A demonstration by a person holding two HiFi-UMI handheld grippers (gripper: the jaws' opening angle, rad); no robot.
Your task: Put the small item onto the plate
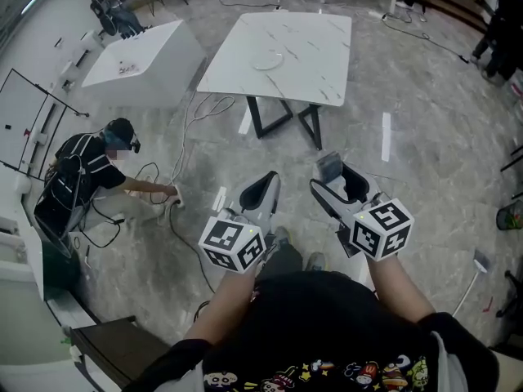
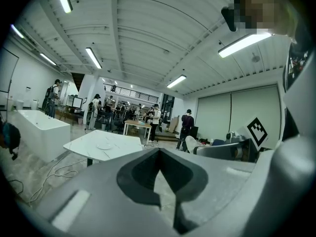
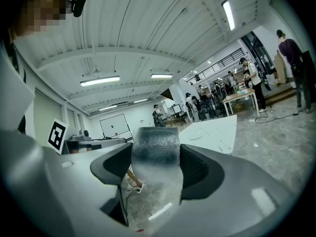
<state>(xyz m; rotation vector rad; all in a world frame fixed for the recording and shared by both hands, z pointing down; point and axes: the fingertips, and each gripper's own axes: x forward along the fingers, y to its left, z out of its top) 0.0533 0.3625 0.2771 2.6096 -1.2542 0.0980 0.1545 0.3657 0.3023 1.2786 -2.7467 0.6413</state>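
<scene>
No legible text, no labels, no numbers

The counter [image 1: 310, 47] stands ahead of both grippers and well apart from them, with the plate [image 1: 267, 60] on its top, near the middle. A second counter [image 1: 155, 51] stands to its left, just beside it. Cables [image 1: 192, 117] run over the floor [image 1: 409, 153] from between the two counters toward a crouching person [image 1: 86, 174] at the left. The left gripper [image 1: 265, 184] and the right gripper [image 1: 331, 178] are side by side above the floor, close to the operator's body. The small item [image 1: 329, 166] sits between the right gripper's fingers [image 3: 202, 167], touching both.
</scene>
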